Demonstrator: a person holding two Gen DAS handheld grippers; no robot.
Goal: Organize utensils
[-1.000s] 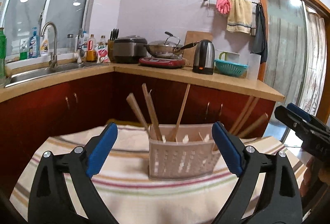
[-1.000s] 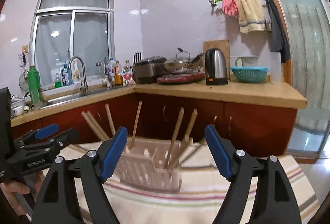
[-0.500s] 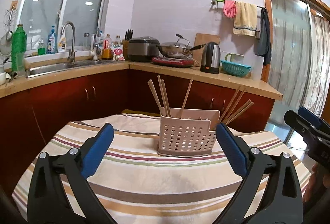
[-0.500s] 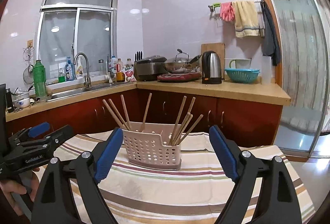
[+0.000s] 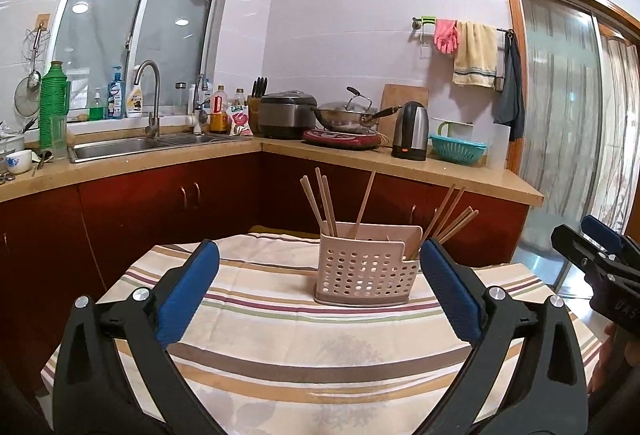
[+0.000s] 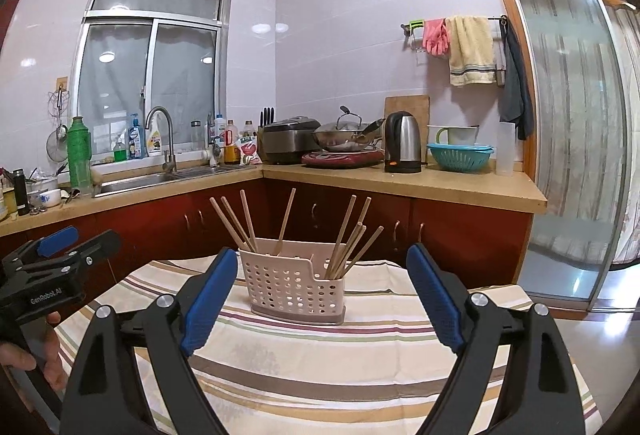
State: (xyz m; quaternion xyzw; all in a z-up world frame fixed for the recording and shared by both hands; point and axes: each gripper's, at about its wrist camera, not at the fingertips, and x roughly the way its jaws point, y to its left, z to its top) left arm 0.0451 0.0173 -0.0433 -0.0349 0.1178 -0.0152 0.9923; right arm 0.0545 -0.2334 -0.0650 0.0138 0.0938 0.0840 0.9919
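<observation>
A pale perforated plastic utensil holder point(image 5: 366, 271) point(image 6: 296, 283) stands upright on the striped tablecloth. Several wooden chopsticks point(image 5: 326, 203) point(image 6: 348, 235) stick up out of its two ends. My left gripper point(image 5: 320, 283) hangs open over the near part of the cloth, well short of the holder, with nothing between its blue pads. My right gripper point(image 6: 320, 295) is open too, empty, facing the holder from the same near side. Each gripper shows at the edge of the other's view, the right gripper point(image 5: 600, 259) at the far right, the left gripper point(image 6: 48, 267) at the far left.
The small table point(image 5: 280, 355) carries a striped cloth and ends close behind the holder. Beyond it run dark red cabinets and a counter point(image 5: 440, 171) with a sink point(image 5: 136, 145), rice cooker, wok, kettle point(image 5: 411, 131) and teal colander. A glass sliding door point(image 6: 572, 139) is at the right.
Both grippers have drawn back from the holder, which now looks smaller and farther off. Both pairs of jaws have spread a little wider. The chopsticks stay in the holder.
</observation>
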